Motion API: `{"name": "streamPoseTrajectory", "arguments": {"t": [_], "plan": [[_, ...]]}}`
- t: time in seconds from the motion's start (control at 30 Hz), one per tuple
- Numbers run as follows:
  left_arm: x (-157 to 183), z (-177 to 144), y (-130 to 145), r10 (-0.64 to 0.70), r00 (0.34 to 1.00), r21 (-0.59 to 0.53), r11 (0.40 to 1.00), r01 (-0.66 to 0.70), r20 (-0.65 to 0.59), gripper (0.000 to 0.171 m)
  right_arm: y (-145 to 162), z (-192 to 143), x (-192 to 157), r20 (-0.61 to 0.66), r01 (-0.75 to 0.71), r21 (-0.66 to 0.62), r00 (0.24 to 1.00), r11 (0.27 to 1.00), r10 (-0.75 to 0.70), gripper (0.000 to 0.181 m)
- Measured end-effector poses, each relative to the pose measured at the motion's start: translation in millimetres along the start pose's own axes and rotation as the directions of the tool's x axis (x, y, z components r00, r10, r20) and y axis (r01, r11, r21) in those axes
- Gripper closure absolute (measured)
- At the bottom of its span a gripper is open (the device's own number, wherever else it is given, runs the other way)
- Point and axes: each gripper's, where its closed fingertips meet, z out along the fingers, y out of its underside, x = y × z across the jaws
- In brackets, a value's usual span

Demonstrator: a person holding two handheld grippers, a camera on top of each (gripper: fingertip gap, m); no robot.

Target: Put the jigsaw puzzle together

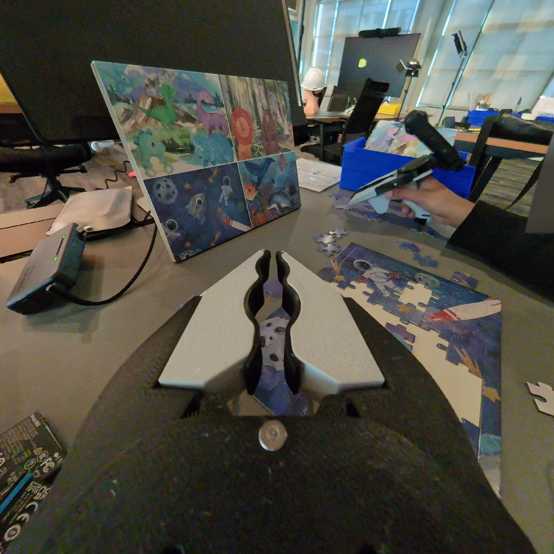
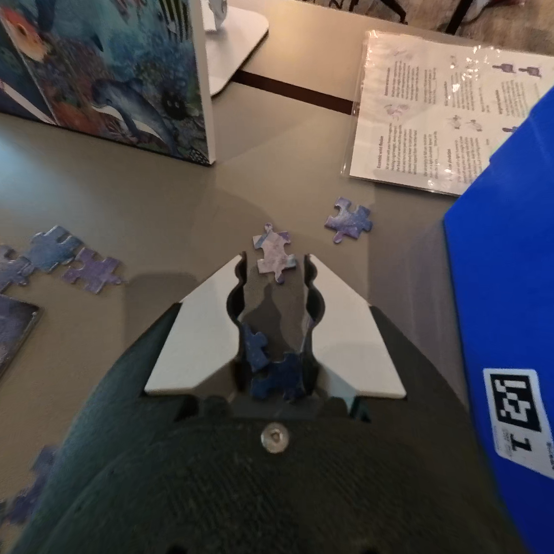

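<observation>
A partly built space jigsaw point(image 1: 449, 314) lies flat on the grey table, with pale bare gaps in its middle. My left gripper point(image 1: 272, 254) hovers over its left part, jaws almost together, with nothing seen between them. My right gripper point(image 2: 275, 258) is open above the table by the blue bin. It also shows in the left wrist view point(image 1: 355, 198), held by a hand. A pale lilac piece point(image 2: 274, 251) lies on the table between its fingertips. Dark blue pieces point(image 2: 275, 377) lie under its fingers. Another purple piece point(image 2: 349, 223) lies ahead to the right.
A picture board point(image 1: 195, 150) leans upright behind the puzzle. A blue bin point(image 2: 509, 269) stands close on the right, with a printed sheet in plastic point(image 2: 434, 105) beyond it. Loose pieces point(image 1: 329, 239) lie around the puzzle, one face down point(image 1: 542, 398). A black cabled device point(image 1: 45, 269) sits at the left. The tips of one gripper are about 45 cm away from the tips of the other.
</observation>
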Motion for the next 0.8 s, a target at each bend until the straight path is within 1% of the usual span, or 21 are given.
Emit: {"name": "streamPoseTrajectory", "arguments": {"t": [0.13,0.2,0.23,0.3,0.5,0.53,0.63,0.73,0.8], "plan": [[1,1,1,-0.004,1.0,-0.004,1.0,0.004,-0.009,0.17,8,14,5,0.003,0.01,-0.09,1.0,0.996,-0.01,0.137],[2,2,1,-0.005,1.0,-0.006,1.0,0.005,-0.012,0.17,6,18,4,0.02,0.017,-0.095,1.0,0.995,-0.015,0.139],[2,2,1,-0.005,1.0,-0.006,1.0,0.005,-0.013,0.169,6,19,3,0.031,0.023,-0.095,0.999,0.995,-0.02,0.144],[2,2,1,-0.005,1.0,-0.007,1.0,0.004,-0.014,0.169,5,19,-3,0.063,0.041,-0.094,0.997,0.995,-0.035,0.168],[4,2,1,-0.005,1.0,-0.006,1.0,0.005,-0.023,0.169,6,16,-10,0.07,0.1,-0.084,0.993,0.991,-0.095,0.17],[4,2,0,-0.003,1.0,-0.005,1.0,0.003,-0.022,0.169,4,14,-13,0.081,0.111,-0.067,0.991,0.992,-0.105,0.181],[5,2,0,-0.001,1.0,-0.004,1.0,0.001,-0.023,0.169,-3,7,-19,0.091,0.118,-0.031,0.989,0.992,-0.115,0.181],[5,1,0,-0.002,1.0,-0.004,1.0,0.002,-0.023,0.169,-8,0,-13,0.032,0.143,-0.014,0.989,0.99,-0.143,0.181],[4,1,0,-0.005,1.0,-0.003,1.0,0.005,-0.024,0.169,-14,-2,0,-0.039,0.151,0.019,0.988,0.988,-0.151,0.168]]}}
